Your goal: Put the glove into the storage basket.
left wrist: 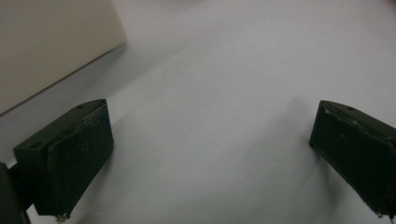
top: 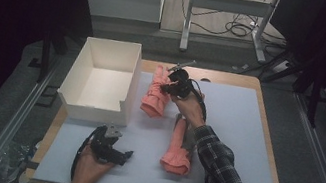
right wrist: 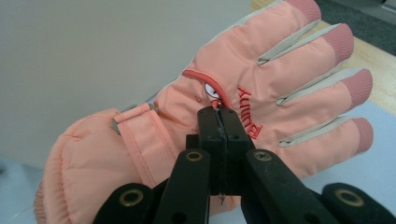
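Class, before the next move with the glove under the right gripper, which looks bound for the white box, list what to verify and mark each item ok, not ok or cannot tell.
1. Right gripper shut on the far glove: jaws pressed together at its back; ok.
2. Fabric actually pinched: cannot tell.
3. White box open and empty: ok.
4. Left gripper open, over bare mat: ok.
5. Second glove lies apart, beside the right forearm: ok.
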The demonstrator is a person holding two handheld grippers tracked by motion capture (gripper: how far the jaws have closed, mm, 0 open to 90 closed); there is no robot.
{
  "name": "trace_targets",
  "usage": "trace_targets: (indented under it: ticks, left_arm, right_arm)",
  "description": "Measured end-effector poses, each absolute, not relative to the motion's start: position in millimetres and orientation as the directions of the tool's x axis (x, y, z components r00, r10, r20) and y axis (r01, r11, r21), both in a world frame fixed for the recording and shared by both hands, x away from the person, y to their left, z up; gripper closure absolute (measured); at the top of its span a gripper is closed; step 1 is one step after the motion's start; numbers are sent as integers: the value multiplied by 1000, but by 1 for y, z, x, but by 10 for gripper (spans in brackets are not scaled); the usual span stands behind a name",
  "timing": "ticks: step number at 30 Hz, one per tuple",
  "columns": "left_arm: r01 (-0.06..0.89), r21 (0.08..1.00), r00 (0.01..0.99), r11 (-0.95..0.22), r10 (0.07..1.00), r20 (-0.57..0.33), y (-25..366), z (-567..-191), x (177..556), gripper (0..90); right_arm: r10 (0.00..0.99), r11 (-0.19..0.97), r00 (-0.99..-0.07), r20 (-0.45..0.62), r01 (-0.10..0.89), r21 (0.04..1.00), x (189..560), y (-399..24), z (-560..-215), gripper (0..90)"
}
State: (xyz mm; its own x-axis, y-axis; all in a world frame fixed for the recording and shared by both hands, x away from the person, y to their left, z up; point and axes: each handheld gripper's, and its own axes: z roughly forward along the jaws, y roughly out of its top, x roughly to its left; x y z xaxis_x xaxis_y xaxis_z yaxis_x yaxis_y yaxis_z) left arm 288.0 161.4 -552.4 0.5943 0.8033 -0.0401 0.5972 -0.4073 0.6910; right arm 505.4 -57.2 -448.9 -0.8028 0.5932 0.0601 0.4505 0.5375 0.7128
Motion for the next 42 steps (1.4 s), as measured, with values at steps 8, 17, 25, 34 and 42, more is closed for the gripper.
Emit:
trace_targets:
  ticks: [8, 17, 25, 34, 42]
  left_arm:
    - [597, 690, 596, -410, 802, -38, 162, -552, 288, 0]
    - [596, 691, 596, -409, 802, -39, 162, -552, 288, 0]
    - [596, 689, 597, -413, 801, -36, 162, -552, 288, 0]
    - [596, 692, 594, -408, 803, -38, 161, -552, 288, 0]
    - [596, 692, 594, -407, 803, -39, 161, -552, 288, 0]
  right_arm:
    - [574, 526, -817, 59, 422, 739, 484, -67, -426, 896]
    - [570, 516, -820, 48, 403, 756, 458, -87, -408, 896]
    - [570, 520, -821, 32, 391, 759, 432, -108, -395, 896]
    - [579, 538, -815, 7, 388, 749, 398, -130, -391, 896]
    - [573, 559, -819, 5, 396, 728, 367, -152, -399, 896]
